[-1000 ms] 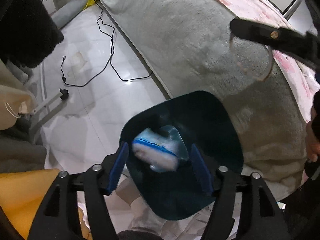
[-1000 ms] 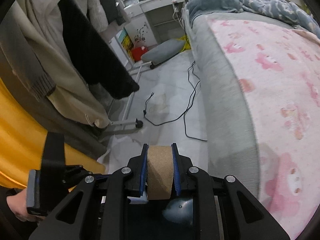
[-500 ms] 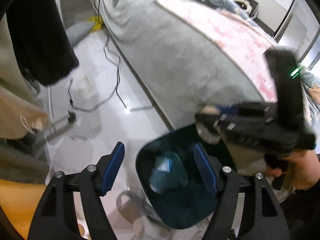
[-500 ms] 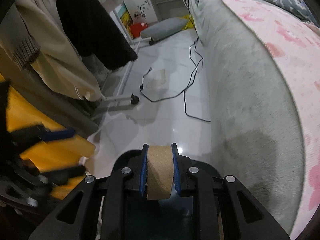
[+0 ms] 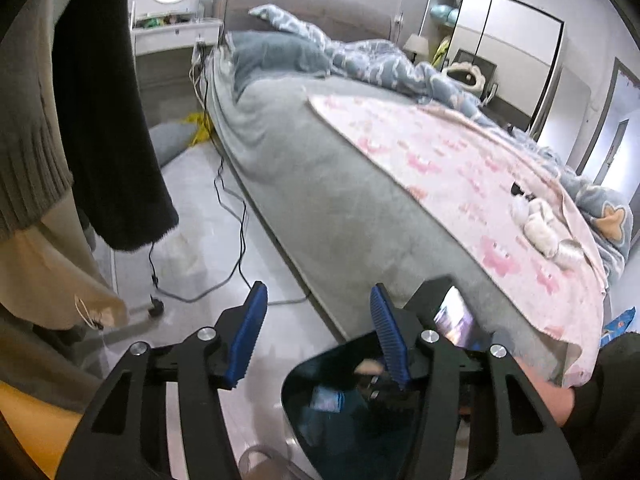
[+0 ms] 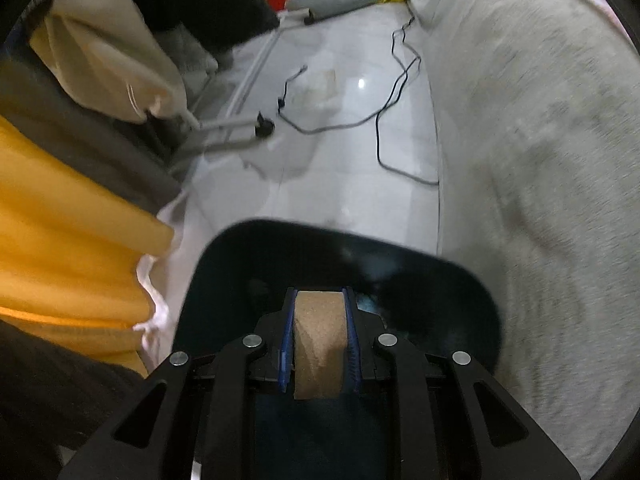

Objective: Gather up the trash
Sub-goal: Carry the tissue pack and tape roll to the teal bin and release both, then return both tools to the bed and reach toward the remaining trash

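Observation:
A dark blue trash bin (image 5: pixel 340 420) stands on the white floor beside the bed, with a white and blue wrapper (image 5: pixel 326 398) inside it. My left gripper (image 5: pixel 318 312) is open and empty, raised above the bin's left rim. My right gripper (image 6: pixel 318 300) is shut on a brown cardboard tube (image 6: pixel 318 344) and holds it over the bin's opening (image 6: pixel 340 256). In the left wrist view the right gripper (image 5: pixel 440 320) reaches over the bin from the right. White tissue lumps (image 5: pixel 538 226) lie on the pink sheet.
A bed with a grey cover (image 5: pixel 320 192) and pink sheet (image 5: pixel 460 168) fills the right. Black cables (image 6: pixel 392 92) trail on the floor. Hanging clothes (image 5: pixel 80 120) and a rack leg (image 6: pixel 224 124) crowd the left. An orange garment (image 6: pixel 60 220) hangs close by.
My left gripper has lifted and tilted up from the bin toward the bed. My right gripper has come down over the bin with the tube still held.

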`<state>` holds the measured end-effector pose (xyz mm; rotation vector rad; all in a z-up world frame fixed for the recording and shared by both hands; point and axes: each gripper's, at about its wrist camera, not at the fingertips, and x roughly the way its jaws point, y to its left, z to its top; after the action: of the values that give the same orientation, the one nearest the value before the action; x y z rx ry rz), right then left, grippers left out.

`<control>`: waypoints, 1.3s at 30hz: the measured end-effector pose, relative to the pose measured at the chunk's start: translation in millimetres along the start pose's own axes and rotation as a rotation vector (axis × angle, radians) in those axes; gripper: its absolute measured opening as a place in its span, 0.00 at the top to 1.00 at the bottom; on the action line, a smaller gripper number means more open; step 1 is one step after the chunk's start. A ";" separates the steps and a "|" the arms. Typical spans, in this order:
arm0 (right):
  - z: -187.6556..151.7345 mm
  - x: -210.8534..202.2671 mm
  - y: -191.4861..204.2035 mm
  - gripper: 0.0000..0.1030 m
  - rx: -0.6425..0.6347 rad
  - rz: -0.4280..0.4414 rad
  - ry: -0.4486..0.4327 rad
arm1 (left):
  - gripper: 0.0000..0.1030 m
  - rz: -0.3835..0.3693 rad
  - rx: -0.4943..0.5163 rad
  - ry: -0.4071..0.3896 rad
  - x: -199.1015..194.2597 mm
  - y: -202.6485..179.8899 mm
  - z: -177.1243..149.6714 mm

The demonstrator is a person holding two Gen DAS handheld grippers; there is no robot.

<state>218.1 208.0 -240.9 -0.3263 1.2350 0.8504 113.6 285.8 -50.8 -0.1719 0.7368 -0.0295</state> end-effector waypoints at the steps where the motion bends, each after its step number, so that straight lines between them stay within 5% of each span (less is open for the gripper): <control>1: -1.6 3.7 1.6 0.78 -0.006 -0.010 0.012 | 0.45 0.000 0.003 -0.017 -3.8 -0.2 1.6; 7: -11.2 17.6 5.9 0.78 -0.022 -0.040 0.080 | 0.45 0.000 -0.006 -0.064 -14.4 -0.5 10.1; 11: -15.5 15.9 5.4 0.46 -0.015 -0.044 0.100 | 0.45 0.010 0.019 -0.122 -25.2 -9.4 21.7; 16: -12.1 -4.9 8.3 0.46 -0.015 -0.012 0.064 | 0.45 0.010 0.041 -0.170 -34.0 -22.4 32.8; 34: -19.3 -157.4 -5.2 0.40 -0.045 0.070 -0.302 | 0.29 -0.020 0.016 -0.241 -33.0 -75.2 69.5; 39: -27.5 -196.0 -19.9 0.35 -0.064 0.008 -0.403 | 0.24 -0.032 0.030 -0.244 -26.8 -96.9 75.3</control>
<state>197.8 101.0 -74.4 -0.1883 0.8360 0.9121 147.4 203.6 38.0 -0.1557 0.4901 -0.0493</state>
